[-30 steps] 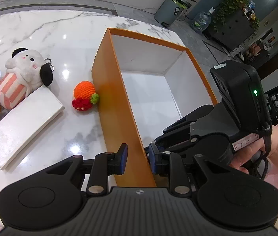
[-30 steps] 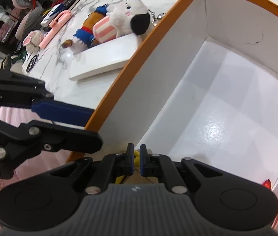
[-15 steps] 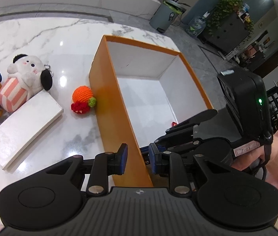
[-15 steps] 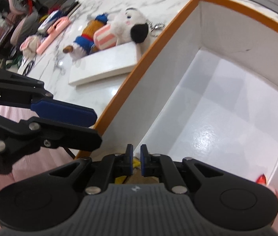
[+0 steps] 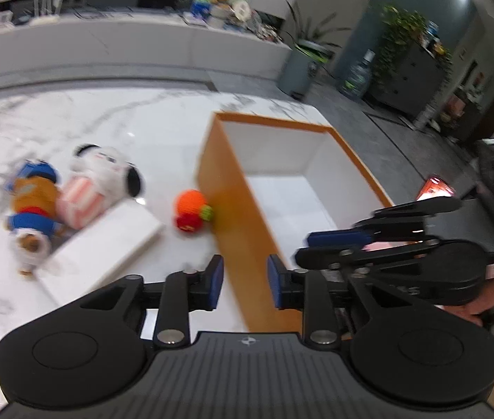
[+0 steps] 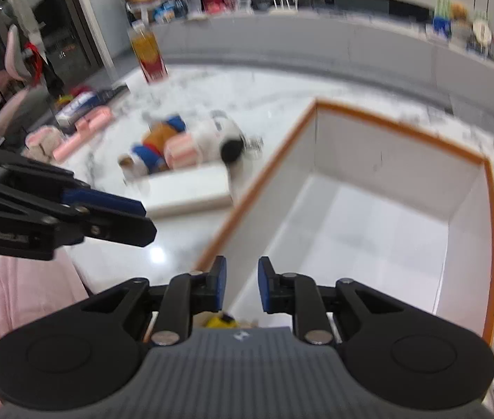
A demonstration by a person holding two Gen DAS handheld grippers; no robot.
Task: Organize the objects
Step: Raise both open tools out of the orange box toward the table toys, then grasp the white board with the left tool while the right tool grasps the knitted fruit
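Left wrist view: the left gripper (image 5: 243,281) had its jaws opening, a narrow gap with nothing between them, hanging over the near wall of the orange box (image 5: 227,209). At eleven o'clock from the jaws lay the crocheted orange toy (image 5: 191,209), touching the box's outer wall. Farther out at ten o'clock sat the white plush dog (image 5: 105,174) and the blue-and-brown bear (image 5: 32,206), both leaning on a flat white slab (image 5: 104,248). The right gripper (image 5: 337,241) showed at three o'clock, over the box.

Right wrist view: the right gripper's jaws were opening too, narrow and empty, above the box's white floor (image 6: 369,244). A small yellow thing (image 6: 219,321) peeked out just under them at six o'clock; what it was I could not tell. The marble table (image 6: 212,94) carried the plush toys at eleven o'clock.

The box looked nearly empty, so sorting seemed barely begun. A good next pick would likely be the crocheted toy: widen the jaws first, approach from the side away from the box wall, and squeeze its soft middle.
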